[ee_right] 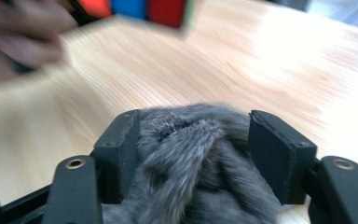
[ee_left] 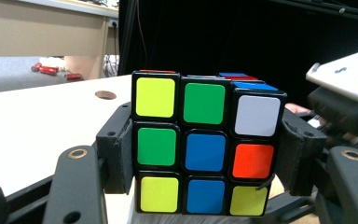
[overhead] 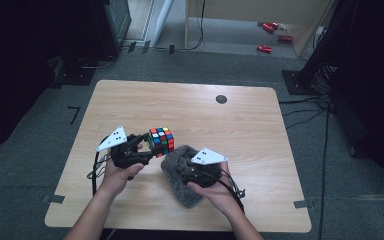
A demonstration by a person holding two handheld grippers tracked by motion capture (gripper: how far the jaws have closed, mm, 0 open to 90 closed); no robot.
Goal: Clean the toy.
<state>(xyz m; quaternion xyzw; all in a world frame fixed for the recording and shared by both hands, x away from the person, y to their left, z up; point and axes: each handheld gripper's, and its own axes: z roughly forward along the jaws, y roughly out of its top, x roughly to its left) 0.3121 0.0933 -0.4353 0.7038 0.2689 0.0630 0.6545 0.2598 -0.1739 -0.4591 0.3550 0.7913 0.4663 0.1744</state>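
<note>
The scrambled, multicoloured plastic puzzle cube sits clamped between the left gripper's black pads above the wooden table's near-left part, while the right gripper, jaws parted, straddles the grey furry cloth beside it.

In the right gripper view the cube beyond the jaws was blurred and cut off by the top edge, and so was a hand at the left edge. The grey furry cloth between those jaws ran off the bottom edge.
</note>
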